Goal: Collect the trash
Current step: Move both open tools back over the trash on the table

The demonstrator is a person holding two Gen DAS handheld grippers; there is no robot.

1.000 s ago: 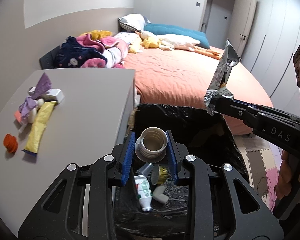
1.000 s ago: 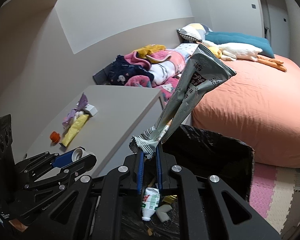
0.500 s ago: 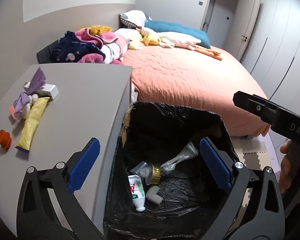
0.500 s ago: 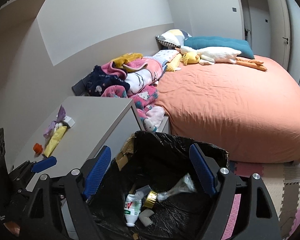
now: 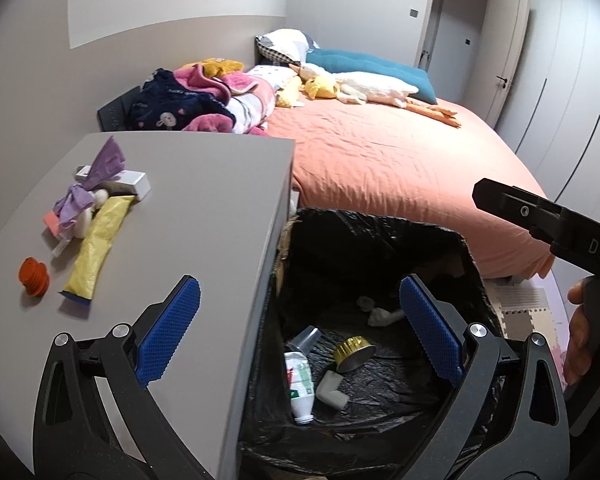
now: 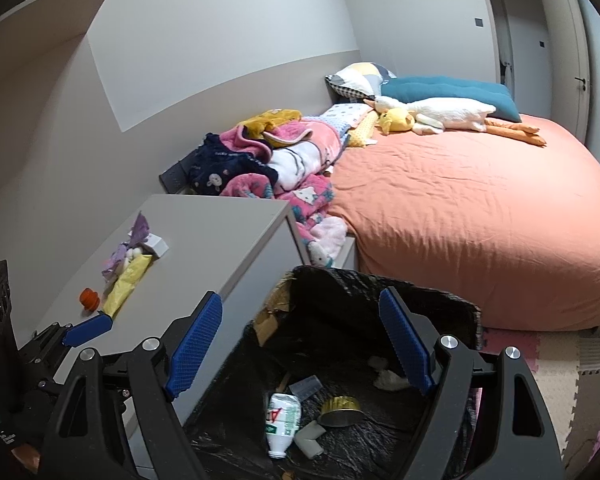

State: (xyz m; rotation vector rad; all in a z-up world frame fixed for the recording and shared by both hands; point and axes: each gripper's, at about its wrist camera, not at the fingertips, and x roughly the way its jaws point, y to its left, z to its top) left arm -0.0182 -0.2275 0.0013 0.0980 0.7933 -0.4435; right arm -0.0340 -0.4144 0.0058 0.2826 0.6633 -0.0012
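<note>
**Both loads dropped; more litter waits on the table**

The trash bin [image 5: 380, 240], lined with a black bag, stands against the right edge of the grey table [image 5: 204, 208], near the foot of the orange bed [image 5: 400, 168]. Inside it lie a white bottle [image 5: 300, 384], a gold tin [image 5: 354, 354], a clear cup [image 5: 308, 338], a white elbow-shaped piece [image 5: 332, 390] and a crumpled pale scrap [image 5: 380, 314] at the far side.

A second ago the left gripper [image 5: 300, 336] pinched a paper cup and the right gripper [image 6: 300, 352] a silver snack wrapper, both above the bin. Now both hang over the opening with jaws spread wide and nothing between the blue pads. The releases look done, though neither the cup nor the wrapper can be picked out with certainty among the contents.

What remains sits on the left of the table: a yellow packet [image 5: 96, 252], a purple wrapper [image 5: 88, 188], a small white box [image 5: 134, 182] and an orange cap [image 5: 34, 276], bunched together. Those are probably the next targets.

The left wrist view shows the table litter close up, plus the right gripper's finger and the person's hand [image 5: 580, 344] at the right edge. The right wrist view shows the bin's torn cardboard rim [image 6: 272, 312] and the left gripper's blue tip low at the left.
</note>
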